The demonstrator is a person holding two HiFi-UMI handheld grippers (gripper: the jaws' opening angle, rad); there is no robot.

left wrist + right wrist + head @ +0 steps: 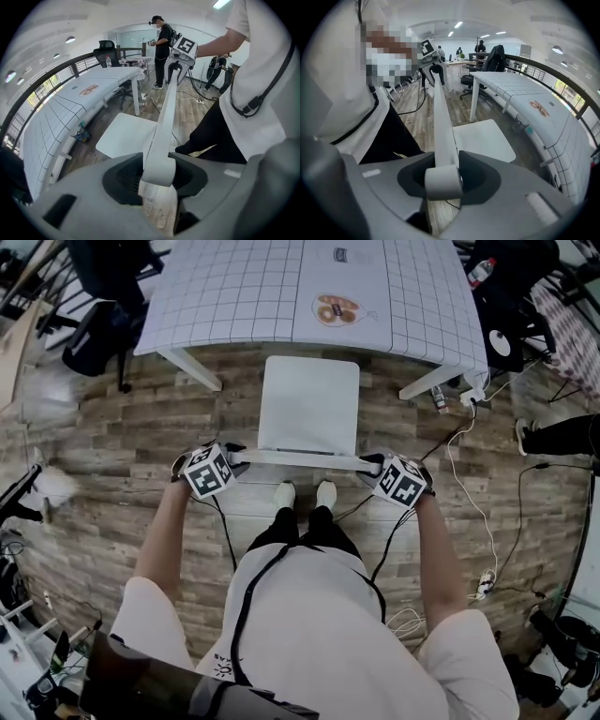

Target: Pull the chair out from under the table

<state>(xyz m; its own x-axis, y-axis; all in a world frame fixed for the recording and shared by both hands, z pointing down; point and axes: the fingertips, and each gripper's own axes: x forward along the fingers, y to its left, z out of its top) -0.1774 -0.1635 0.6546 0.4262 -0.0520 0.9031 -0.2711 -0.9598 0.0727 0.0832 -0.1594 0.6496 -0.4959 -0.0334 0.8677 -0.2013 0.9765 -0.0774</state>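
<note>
A white chair (308, 404) stands on the wooden floor just clear of the table (244, 292), whose top carries a grid-pattern cloth. Its seat faces the table and its backrest top rail (298, 458) lies nearest the person. My left gripper (228, 457) is shut on the rail's left end, and my right gripper (375, 463) is shut on its right end. In the left gripper view the rail (161, 140) runs away between the jaws toward the other gripper. In the right gripper view the rail (443, 136) does the same, with the seat (483, 138) beside it.
Cables (469, 493) trail over the floor at the right, ending at a power strip (485, 582). A dark office chair (98, 329) stands left of the table. The person's feet (305, 495) are right behind the chair. Other people stand far off in both gripper views.
</note>
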